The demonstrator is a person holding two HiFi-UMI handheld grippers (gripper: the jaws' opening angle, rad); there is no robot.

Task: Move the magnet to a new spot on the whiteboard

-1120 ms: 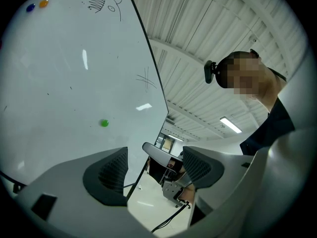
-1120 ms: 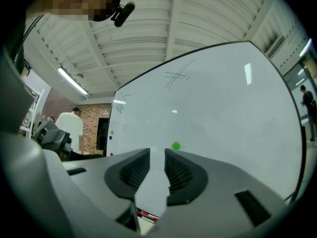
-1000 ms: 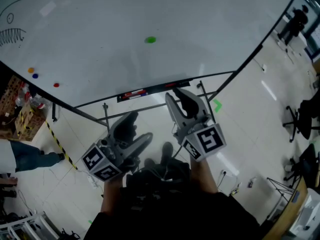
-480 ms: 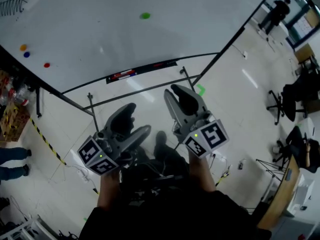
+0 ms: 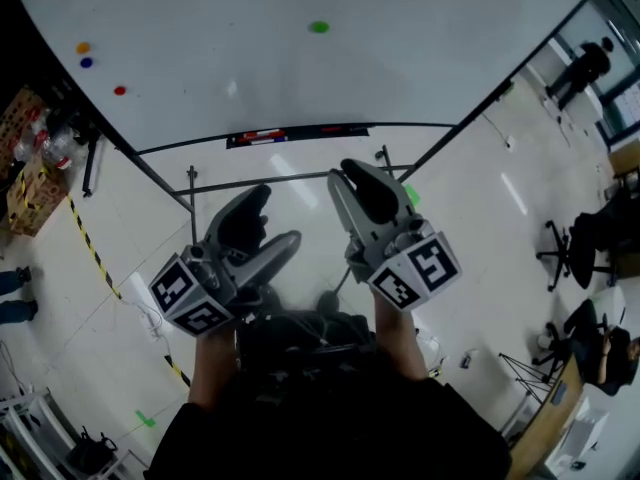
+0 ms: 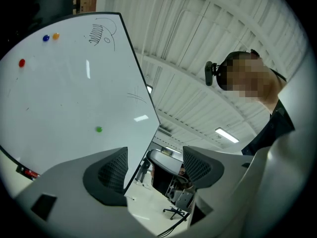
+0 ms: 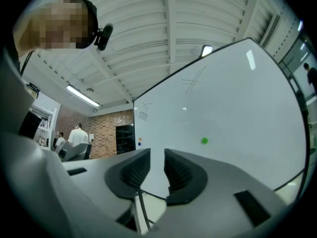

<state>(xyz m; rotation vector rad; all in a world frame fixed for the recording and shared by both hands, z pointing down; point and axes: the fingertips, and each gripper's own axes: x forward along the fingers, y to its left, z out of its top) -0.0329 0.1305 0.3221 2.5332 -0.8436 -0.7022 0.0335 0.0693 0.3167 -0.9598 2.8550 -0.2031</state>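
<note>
Both grippers are up in front of the whiteboard point(image 5: 420, 58) and neither has anything in it; the left gripper point(image 5: 272, 220) has its jaws spread wide, and its own view shows only the board's edge and the room beyond through the gap of the left gripper point(image 6: 154, 152); the right gripper point(image 5: 350, 176) points at the board from just beside it, and seen along the right gripper point(image 7: 157, 155) its jaws stand close with a narrow slit between them, nothing caught there, only the board's frame showing through; the green magnet point(image 5: 319, 27) sits on the white surface, high and near the middle in the head view, well apart from both tools; from the left gripper view that magnet point(image 6: 98, 129) lies just above the left jaw, and from the right gripper view the magnet point(image 7: 204, 141) lies just above the right jaw; over by the board's left edge sit a red magnet point(image 5: 120, 91), a blue magnet point(image 5: 86, 63) and an orange magnet point(image 5: 83, 47), the last two close together; along the bottom edge runs a dark tray point(image 5: 295, 135) with what look like pens in it; off to the right an office chair point(image 5: 565, 253) stands on the pale floor, and striped tape point(image 5: 90, 248) runs across the floor on the left.
</note>
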